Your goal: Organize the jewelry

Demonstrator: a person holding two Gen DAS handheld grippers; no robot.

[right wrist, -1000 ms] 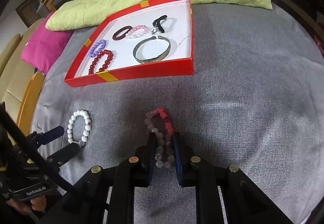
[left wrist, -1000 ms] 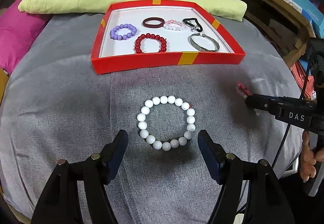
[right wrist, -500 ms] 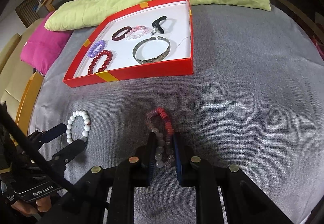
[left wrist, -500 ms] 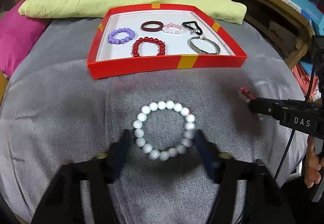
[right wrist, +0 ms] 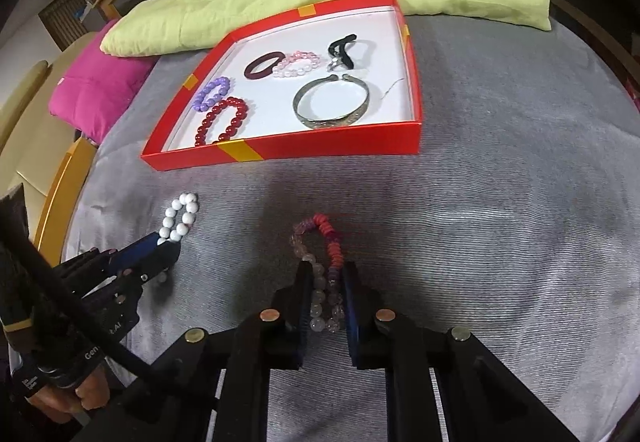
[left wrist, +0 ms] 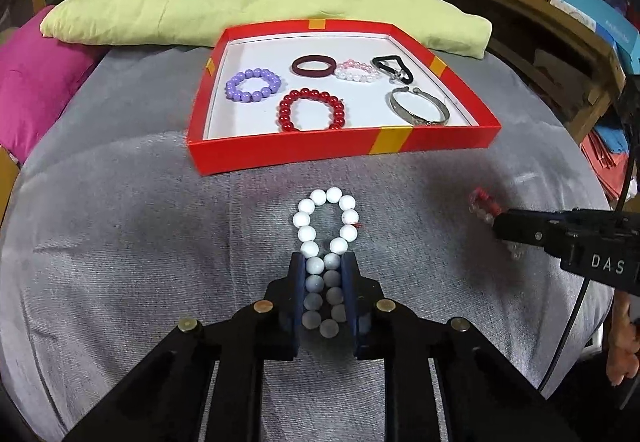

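- Red tray (left wrist: 436, 141): set on the grey-covered surface (left wrist: 120, 226), six pieces already sorted inside.
- White bead bracelet (left wrist: 326, 230): before the tray, pinched into a loop by the just-closed fingers of the left gripper (left wrist: 323, 292), apparently for lifting.
- Pink-and-clear bracelet (right wrist: 324, 266): clamped in the right gripper (right wrist: 326, 296), whose side reads "DAS".

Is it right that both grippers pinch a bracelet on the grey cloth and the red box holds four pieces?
Not quite: the red box holds six pieces, as the left wrist view shows. Both grippers do pinch a bracelet on the grey cloth.
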